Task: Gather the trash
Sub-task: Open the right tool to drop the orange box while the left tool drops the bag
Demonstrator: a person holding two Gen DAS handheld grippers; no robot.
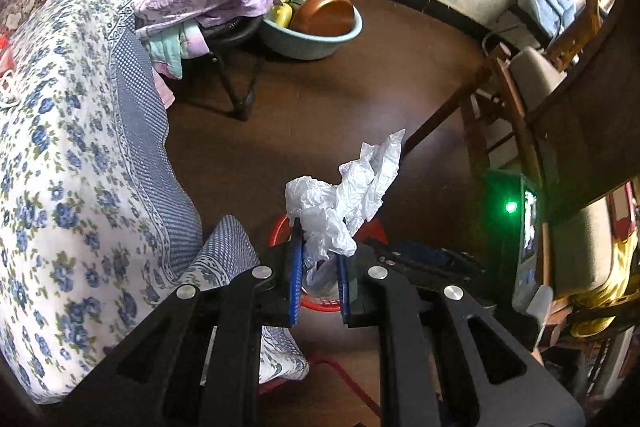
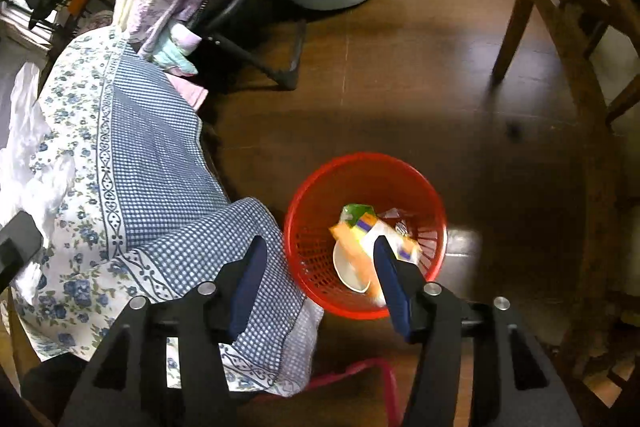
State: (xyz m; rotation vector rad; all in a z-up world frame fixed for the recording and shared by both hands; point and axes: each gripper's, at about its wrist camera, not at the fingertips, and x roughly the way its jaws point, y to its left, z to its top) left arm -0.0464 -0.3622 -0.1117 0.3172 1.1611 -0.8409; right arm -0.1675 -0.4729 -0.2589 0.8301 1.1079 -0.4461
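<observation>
- Bag [image 1: 344,203], white and crumpled, pinched between the blue pads [image 1: 296,267] of the left gripper [image 1: 319,259]; sticks up past the fingertips, above the bin [image 1: 320,301].
- Bin mostly hidden in the left view: only slivers of red rim behind the fingers and bag.
- Same bin [image 2: 366,187] seen whole from the right view: red mesh, standing on the dark floor [image 2: 420,87] just beside the hanging cloth [image 2: 160,163].
- Inside it, visible only from the right: orange-and-green wrapper [image 2: 356,231] and white cup [image 2: 350,267], partly covered by one finger.
- Right gripper [image 2: 318,251] spread wide, holding nothing, tilted down over the near rim of the bin and the cloth's edge.
- Left gripper held level with the bed, pointing across the room.
- Right view alone: blurred white plastic [image 2: 24,147] at the far left, cut by the frame.
- Left view alone: device with a green light [image 1: 511,207] at the right; its form hard to make out.
- Both views: basin [image 1: 316,39] with a brown pan [image 1: 324,13] on the floor, well apart from the bin.
</observation>
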